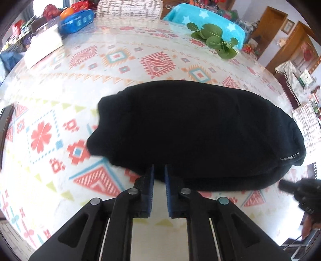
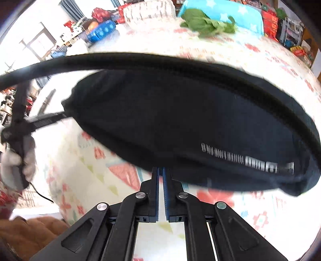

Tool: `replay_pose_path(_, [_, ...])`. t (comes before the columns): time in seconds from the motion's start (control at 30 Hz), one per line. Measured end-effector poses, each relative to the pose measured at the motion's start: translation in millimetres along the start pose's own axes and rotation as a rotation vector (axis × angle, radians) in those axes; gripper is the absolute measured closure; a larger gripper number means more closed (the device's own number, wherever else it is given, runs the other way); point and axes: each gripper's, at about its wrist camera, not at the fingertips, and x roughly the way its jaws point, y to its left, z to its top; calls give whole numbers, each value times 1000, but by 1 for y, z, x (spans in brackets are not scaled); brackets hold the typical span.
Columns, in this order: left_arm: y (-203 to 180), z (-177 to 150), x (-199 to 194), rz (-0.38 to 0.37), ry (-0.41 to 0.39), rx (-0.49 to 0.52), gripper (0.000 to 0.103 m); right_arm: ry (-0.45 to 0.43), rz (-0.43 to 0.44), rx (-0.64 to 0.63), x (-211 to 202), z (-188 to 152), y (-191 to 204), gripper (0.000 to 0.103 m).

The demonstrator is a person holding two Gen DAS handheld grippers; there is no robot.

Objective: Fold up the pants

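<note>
Black pants point(image 1: 200, 130) lie folded in a long bundle on the patterned table point(image 1: 100, 60). My left gripper point(image 1: 159, 171) is at the bundle's near edge, its blue pads drawn close with black fabric filling the narrow gap at the tips. In the right wrist view the pants point(image 2: 180, 120) show a silver zipper point(image 2: 250, 160) towards the right end. My right gripper point(image 2: 160, 170) is shut, its tips pinching the pants' near edge. A black ribbed band point(image 2: 140, 58) arcs along the far edge; whether it belongs to the pants I cannot tell.
Green leaves point(image 1: 216, 38) lie at the table's far side, before a turquoise star-print cloth point(image 1: 210, 18). A white box point(image 1: 44, 46) and a blue packet point(image 1: 76, 20) sit far left. The right tool's black body point(image 1: 301, 190) shows at the right edge. A gloved hand point(image 2: 20, 160) grips the left tool.
</note>
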Motion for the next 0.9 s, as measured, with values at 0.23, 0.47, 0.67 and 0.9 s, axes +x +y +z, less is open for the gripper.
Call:
replay_pose_path(0.23, [-6,2,-16,-21,-45,-8,65,-71,1,180,-18,-10,-24,97])
replay_pose_path(0.47, [-76,11,-4,-96,-79,214,52,-90,-67,95,-12,20,-12,68])
replay_pose_path(0.67, [-123,-6,17,-109,-44,422,52,-109,-74,-12,-3,25,4,38])
replay_pose_path(0.9, [-129,-5,30,-140,-9,425,52,-44,-176,-147,31,36,19,87])
